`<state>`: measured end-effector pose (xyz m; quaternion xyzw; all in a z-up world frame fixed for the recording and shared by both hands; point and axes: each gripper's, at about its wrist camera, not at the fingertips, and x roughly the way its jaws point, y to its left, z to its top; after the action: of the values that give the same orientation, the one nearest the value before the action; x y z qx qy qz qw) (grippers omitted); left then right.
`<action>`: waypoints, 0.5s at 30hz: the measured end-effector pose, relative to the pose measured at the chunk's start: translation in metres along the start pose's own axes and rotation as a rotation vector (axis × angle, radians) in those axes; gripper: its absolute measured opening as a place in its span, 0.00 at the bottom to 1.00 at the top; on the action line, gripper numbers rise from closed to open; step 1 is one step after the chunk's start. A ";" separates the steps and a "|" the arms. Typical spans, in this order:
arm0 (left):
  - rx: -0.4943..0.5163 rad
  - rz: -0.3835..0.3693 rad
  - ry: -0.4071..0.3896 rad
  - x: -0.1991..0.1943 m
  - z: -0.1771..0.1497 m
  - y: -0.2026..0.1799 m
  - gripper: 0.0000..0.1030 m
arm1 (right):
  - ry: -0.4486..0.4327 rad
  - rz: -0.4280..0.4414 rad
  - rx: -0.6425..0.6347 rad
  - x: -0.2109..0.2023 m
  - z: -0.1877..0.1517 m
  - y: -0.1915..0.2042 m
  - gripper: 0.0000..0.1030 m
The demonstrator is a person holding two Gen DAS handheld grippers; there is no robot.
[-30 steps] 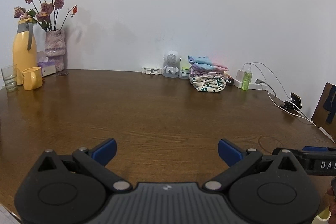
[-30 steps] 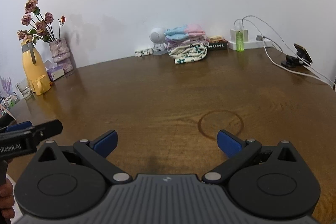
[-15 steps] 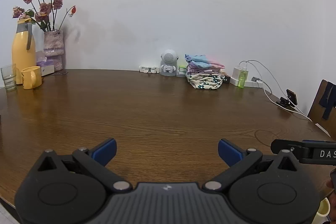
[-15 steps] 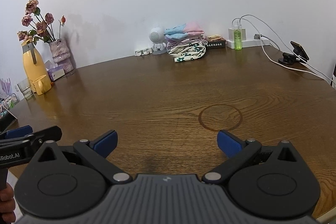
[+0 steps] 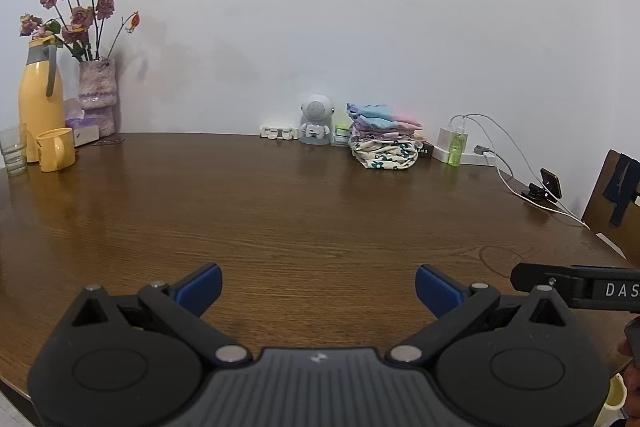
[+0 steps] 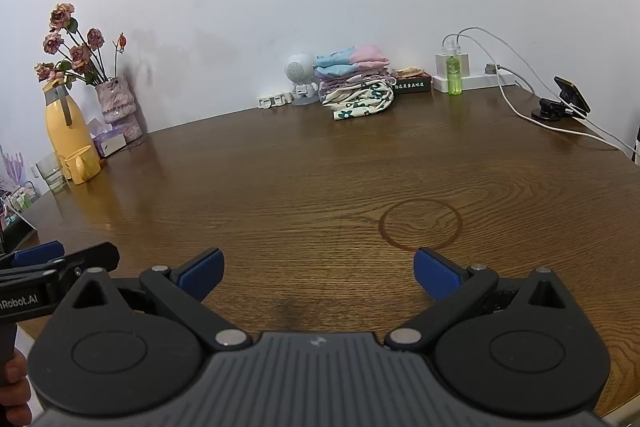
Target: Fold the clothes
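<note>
A pile of folded clothes (image 5: 383,143) (image 6: 356,87), pastel pieces on top and a floral one underneath, sits against the wall at the far side of the brown wooden table (image 5: 304,211) (image 6: 320,179). My left gripper (image 5: 318,289) hangs open over the table's near edge, nothing between its blue pads. My right gripper (image 6: 318,273) is open too, empty, above the near part of the table just short of a ring stain (image 6: 420,225). Each gripper's side shows in the other's view: the right one (image 5: 576,285), the left one (image 6: 52,267). Both are far from the pile.
At the far left stand a yellow flask (image 5: 40,107), yellow mug (image 5: 56,149), glass (image 5: 14,149) and flower vase (image 5: 98,91). A small robot figure (image 5: 316,125), green bottle (image 5: 456,147), charger with cables (image 6: 500,79) and a phone on a stand (image 6: 568,99) line the back right. A chair (image 5: 612,203) stands at right.
Both grippers have drawn back toward the table's near edge and lifted a little, so the clothes pile looks smaller and farther. Both have stayed open and empty.
</note>
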<state>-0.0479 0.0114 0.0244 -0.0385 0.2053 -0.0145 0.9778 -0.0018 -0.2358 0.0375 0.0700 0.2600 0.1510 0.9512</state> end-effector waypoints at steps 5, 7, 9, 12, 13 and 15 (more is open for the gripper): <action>0.000 0.009 -0.002 -0.001 0.000 0.000 1.00 | 0.005 0.006 0.003 0.000 0.000 0.000 1.00; -0.002 0.012 -0.001 -0.001 0.000 0.000 1.00 | 0.006 0.009 0.004 0.000 0.000 0.000 1.00; -0.003 0.015 0.001 -0.001 -0.001 0.000 1.00 | 0.009 0.010 0.004 0.000 -0.001 -0.001 1.00; -0.002 0.016 0.005 0.000 -0.001 0.000 1.00 | 0.016 0.012 0.005 0.001 -0.001 0.000 1.00; -0.002 0.017 0.007 -0.001 -0.002 0.000 1.00 | 0.017 0.012 0.006 0.001 -0.002 0.000 1.00; -0.003 0.018 0.007 -0.001 -0.002 -0.001 1.00 | 0.017 0.013 0.006 0.001 -0.002 -0.001 1.00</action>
<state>-0.0497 0.0105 0.0232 -0.0381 0.2092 -0.0054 0.9771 -0.0019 -0.2361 0.0353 0.0735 0.2683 0.1570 0.9476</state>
